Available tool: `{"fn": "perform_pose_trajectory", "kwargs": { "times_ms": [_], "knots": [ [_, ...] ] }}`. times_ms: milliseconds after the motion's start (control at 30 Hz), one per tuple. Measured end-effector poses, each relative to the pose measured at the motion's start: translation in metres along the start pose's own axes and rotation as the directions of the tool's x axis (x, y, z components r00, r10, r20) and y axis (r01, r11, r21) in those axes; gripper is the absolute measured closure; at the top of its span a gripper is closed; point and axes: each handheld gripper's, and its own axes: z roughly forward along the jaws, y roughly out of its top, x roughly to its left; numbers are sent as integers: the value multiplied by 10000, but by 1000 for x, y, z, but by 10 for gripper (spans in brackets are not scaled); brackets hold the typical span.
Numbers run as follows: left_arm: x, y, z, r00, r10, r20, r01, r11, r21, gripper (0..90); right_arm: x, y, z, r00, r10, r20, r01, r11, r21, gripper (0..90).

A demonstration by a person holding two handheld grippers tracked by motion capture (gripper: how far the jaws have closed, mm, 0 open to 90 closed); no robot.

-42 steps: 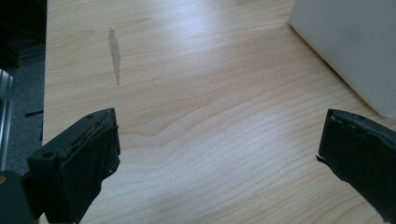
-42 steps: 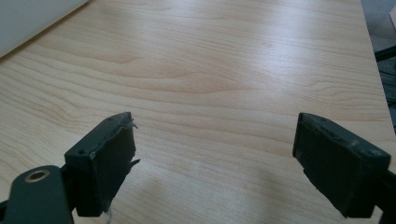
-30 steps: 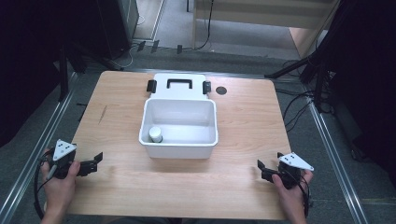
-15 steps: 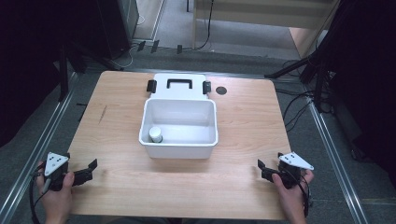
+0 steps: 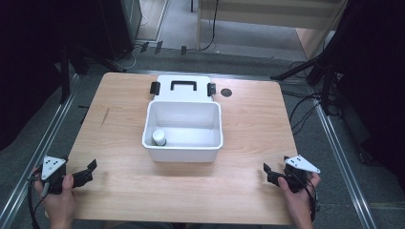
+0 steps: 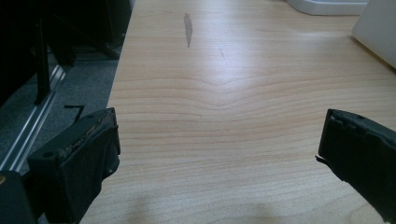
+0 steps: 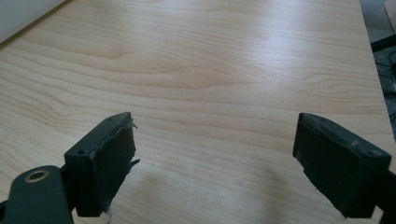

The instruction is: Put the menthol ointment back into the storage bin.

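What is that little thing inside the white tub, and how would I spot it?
Find the wooden table, then the open white tub at its middle. In the tub's near-left corner stands a small jar, white-lidded with a darker body, the tub's sole content.

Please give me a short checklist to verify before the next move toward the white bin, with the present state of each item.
1. Left gripper open, nothing between its fingers: ok.
2. Right gripper open, nothing between its fingers: ok.
3. White bin uncovered, its lid lying flat behind it: ok.
4. Small white-capped jar standing upright in the bin's near left corner: ok.
5. Bare table between each gripper and the bin, no obstacle: ok.
6. Whether the jar's cap is tight: cannot tell.
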Motion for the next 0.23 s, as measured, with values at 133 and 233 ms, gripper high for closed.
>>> {"fn": "perform_pose_trajectory", "kwargs": {
  "times_ms": [133,233],
  "knots": [
    [-1,0,1,10000,77,39,-77,10000,41,0,-1,0,1,10000,67,22,-67,9999,124,135],
    [2,0,0,9990,-35,436,35,10000,1,0,-2,0,1,9999,104,25,-105,9997,198,135]
  ]
}}
